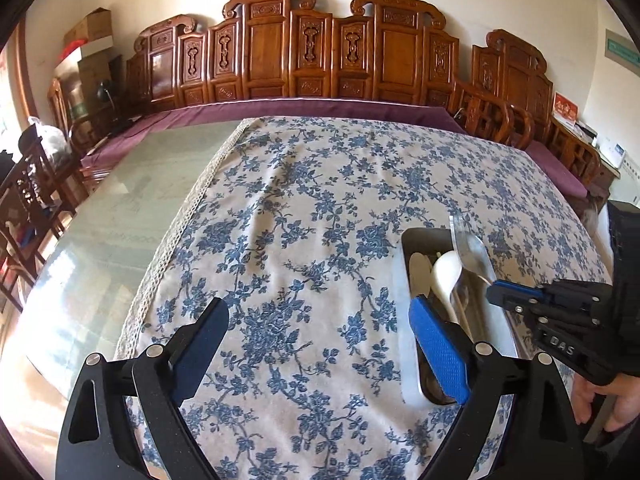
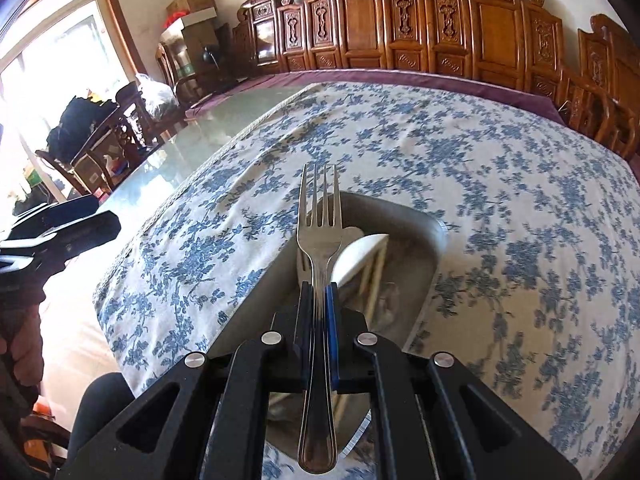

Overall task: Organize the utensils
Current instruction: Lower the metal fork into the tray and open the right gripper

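Observation:
A metal tray (image 2: 434,232) lies on the floral tablecloth and holds a white spoon (image 2: 360,254), chopsticks (image 2: 374,280) and other utensils. My right gripper (image 2: 319,292) is shut on a steel fork (image 2: 320,216), held above the tray with tines pointing forward. In the left wrist view the right gripper (image 1: 494,290) holds the fork (image 1: 466,244) over the tray (image 1: 404,280), beside the white spoon (image 1: 446,274). My left gripper (image 1: 320,320) is open and empty over the cloth, left of the tray.
The blue floral tablecloth (image 1: 304,208) covers part of a glass-topped table (image 1: 132,208). A carved wooden bench with a purple cushion (image 1: 320,106) runs along the far edge. Chairs (image 2: 108,140) stand at the left. The person's hand (image 1: 612,404) is at the right.

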Demonstrator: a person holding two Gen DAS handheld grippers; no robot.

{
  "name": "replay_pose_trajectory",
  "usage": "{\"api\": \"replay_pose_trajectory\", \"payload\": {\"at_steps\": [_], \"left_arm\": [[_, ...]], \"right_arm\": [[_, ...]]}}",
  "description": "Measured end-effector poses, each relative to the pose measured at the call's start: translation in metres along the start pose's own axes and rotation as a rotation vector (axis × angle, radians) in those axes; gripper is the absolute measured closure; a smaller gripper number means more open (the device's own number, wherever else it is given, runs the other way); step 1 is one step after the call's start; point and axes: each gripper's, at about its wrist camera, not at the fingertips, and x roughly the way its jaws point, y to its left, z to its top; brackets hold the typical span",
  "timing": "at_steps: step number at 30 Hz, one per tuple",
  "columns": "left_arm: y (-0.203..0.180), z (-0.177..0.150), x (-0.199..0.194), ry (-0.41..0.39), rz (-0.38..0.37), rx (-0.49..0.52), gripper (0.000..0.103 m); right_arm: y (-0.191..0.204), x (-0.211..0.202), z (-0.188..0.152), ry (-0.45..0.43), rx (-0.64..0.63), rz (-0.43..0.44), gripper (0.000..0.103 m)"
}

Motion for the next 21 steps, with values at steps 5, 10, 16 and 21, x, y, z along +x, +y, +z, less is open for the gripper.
{"api": "replay_pose_trajectory", "payload": {"at_steps": [5, 10, 16, 21], "left_arm": [[0.008, -0.008, 0.004, 0.018, 0.003, 0.01, 0.015], [0.014, -0.017, 0.009, 0.039, 0.001, 0.013, 0.015], [0.018, -0.024, 0.011, 0.047, -0.007, 0.018, 0.015], [0.019, -0.026, 0.012, 0.051, -0.012, 0.02, 0.015]], "right_arm": [[0.009, 0.022, 0.001, 0.035, 0.022, 0.002, 0.095], [0.013, 0.043, -0.001, 0.077, 0.053, -0.022, 0.095], [0.006, 0.053, -0.005, 0.089, 0.127, -0.058, 0.095], [0.002, 0.059, -0.006, 0.112, 0.182, -0.05, 0.095]]}}
